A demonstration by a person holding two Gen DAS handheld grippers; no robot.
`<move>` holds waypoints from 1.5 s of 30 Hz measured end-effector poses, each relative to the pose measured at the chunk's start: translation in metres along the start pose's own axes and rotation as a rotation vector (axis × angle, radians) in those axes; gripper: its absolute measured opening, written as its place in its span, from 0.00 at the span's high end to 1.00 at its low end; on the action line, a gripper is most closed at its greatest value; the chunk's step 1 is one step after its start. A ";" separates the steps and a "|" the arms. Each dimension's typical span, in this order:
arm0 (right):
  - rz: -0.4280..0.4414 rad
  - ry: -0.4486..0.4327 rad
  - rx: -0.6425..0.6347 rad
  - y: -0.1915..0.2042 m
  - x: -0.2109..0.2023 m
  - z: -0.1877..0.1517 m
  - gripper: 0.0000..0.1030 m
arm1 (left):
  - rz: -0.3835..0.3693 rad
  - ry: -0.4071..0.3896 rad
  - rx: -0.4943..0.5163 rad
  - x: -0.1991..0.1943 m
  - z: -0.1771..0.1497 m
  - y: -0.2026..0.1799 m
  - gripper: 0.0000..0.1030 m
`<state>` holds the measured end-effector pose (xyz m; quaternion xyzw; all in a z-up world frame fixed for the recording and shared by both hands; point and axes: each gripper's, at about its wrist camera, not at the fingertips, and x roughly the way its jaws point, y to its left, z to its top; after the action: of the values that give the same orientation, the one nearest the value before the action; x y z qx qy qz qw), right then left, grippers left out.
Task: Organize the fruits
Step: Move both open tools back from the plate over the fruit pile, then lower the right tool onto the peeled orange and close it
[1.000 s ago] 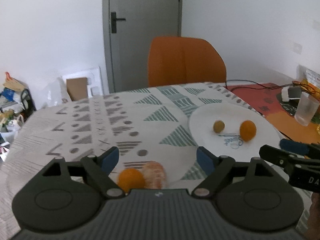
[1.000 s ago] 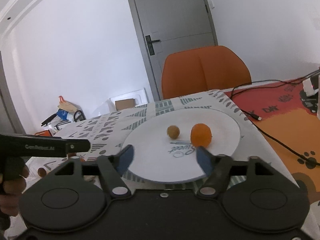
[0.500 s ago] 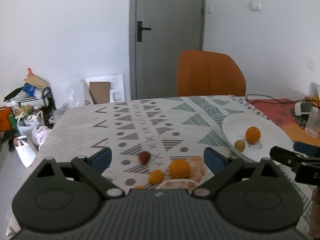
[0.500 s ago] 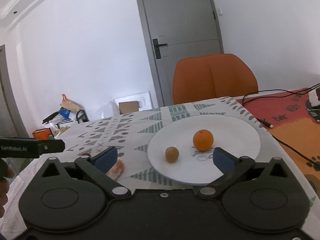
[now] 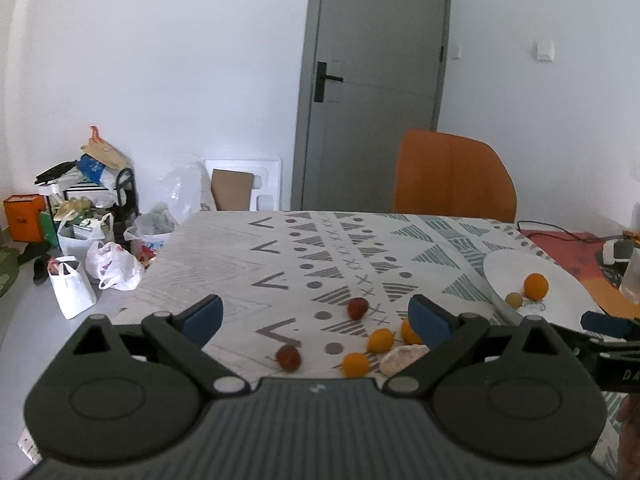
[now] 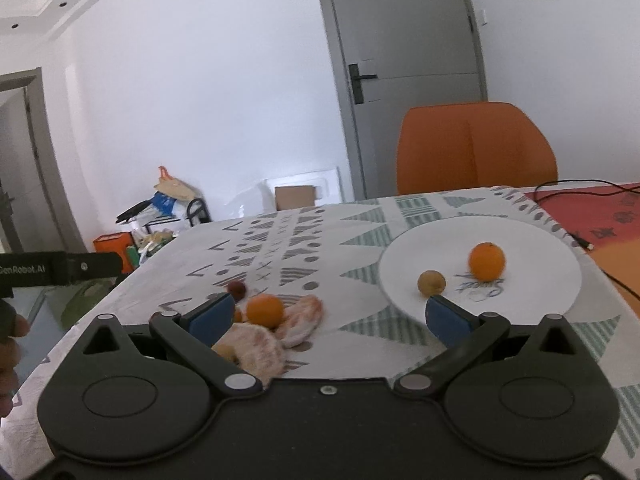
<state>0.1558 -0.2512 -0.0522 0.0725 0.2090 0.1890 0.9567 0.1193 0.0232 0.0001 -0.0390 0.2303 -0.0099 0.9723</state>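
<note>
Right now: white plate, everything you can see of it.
The white plate is round, shallow and smooth, ceramic by its look. It lies flat on the patterned tablecloth near the table's right edge. Faint script is printed near its middle. An orange and a smaller brownish fruit sit on it, apart. No gripper touches it; the right gripper's fingertip hides part of its near rim.

You are in a lived-in home, at a dining table (image 5: 248, 256) under a patterned cloth. At its far side stands an orange chair (image 5: 454, 178), and behind that a grey door (image 5: 372, 80) with a black handle in a plain white wall. On the floor to the far left you have shopping bags (image 5: 114, 266), a cluttered rack (image 5: 94, 188) and cardboard packaging (image 5: 232, 190). A light switch (image 5: 543, 51) sits right of the door.
</note>
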 end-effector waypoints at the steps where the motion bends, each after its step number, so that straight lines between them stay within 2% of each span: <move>1: 0.004 0.005 0.001 0.003 0.000 0.000 0.00 | 0.003 -0.002 -0.007 -0.002 -0.001 0.003 0.04; 11: 0.062 0.028 0.008 0.018 -0.003 -0.007 0.00 | 0.042 0.002 -0.079 -0.016 -0.014 0.031 0.04; 17: 0.044 0.056 -0.015 0.020 -0.001 -0.004 0.00 | 0.048 0.025 -0.110 -0.015 -0.021 0.039 0.04; 25: 0.046 0.050 -0.023 0.020 -0.002 -0.003 0.00 | 0.056 0.044 -0.125 -0.013 -0.028 0.048 0.04; 30: 0.080 0.068 -0.008 0.018 0.005 -0.004 0.00 | 0.053 0.046 -0.128 -0.009 -0.029 0.050 0.04; 34: 0.070 0.090 -0.003 0.016 0.012 -0.006 0.00 | 0.049 0.042 -0.139 -0.003 -0.029 0.051 0.04; 40: 0.111 0.137 -0.019 0.013 0.021 -0.007 0.00 | 0.073 0.062 -0.105 0.007 -0.029 0.044 0.05; 45: 0.115 0.152 -0.052 0.014 0.031 -0.010 0.02 | 0.051 0.054 -0.085 0.016 -0.029 0.036 0.08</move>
<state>0.1726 -0.2260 -0.0697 0.0448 0.2713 0.2540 0.9273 0.1202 0.0568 -0.0358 -0.0739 0.2576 0.0234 0.9631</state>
